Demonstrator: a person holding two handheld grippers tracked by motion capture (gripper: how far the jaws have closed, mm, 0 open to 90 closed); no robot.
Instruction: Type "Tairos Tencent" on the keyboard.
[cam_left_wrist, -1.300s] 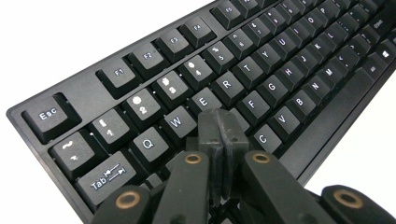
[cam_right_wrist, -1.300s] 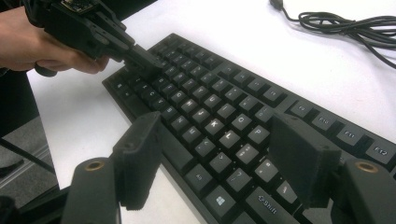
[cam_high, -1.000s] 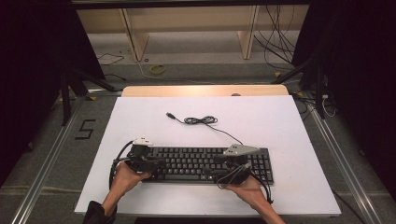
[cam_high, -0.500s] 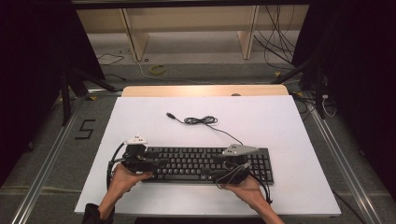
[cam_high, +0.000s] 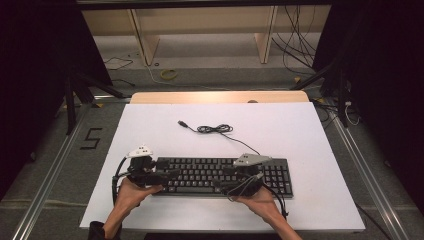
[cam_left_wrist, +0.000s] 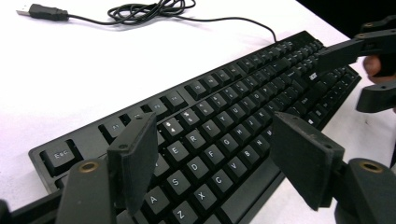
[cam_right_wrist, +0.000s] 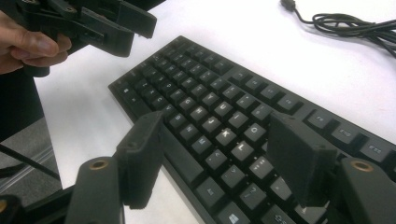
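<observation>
Keyboard (cam_high: 220, 176) work, by the look of it: the black board lies flat near the lower middle of the high view, square to the front edge of the white table (cam_high: 300, 130). Its cable (cam_high: 215, 129) trails up toward the centre of the frame, where it sits in a loose coil with the plug end free on the table, connected to nothing.

The left gripper (cam_left_wrist: 215, 163) hovers over the board's left end; in its own view the jaws have just been opening and now stand wide, with nothing between them but keys showing beneath. The right gripper (cam_right_wrist: 215, 158) hangs over the middle-right of the board, its jaws spread too, having just closed a little, and no pad presses on anything that I can see.

My guess is that the board has been set down or straightened and both claws are letting go. What may be left is the cable, untouched at the upper middle, well apart from both hands.
</observation>
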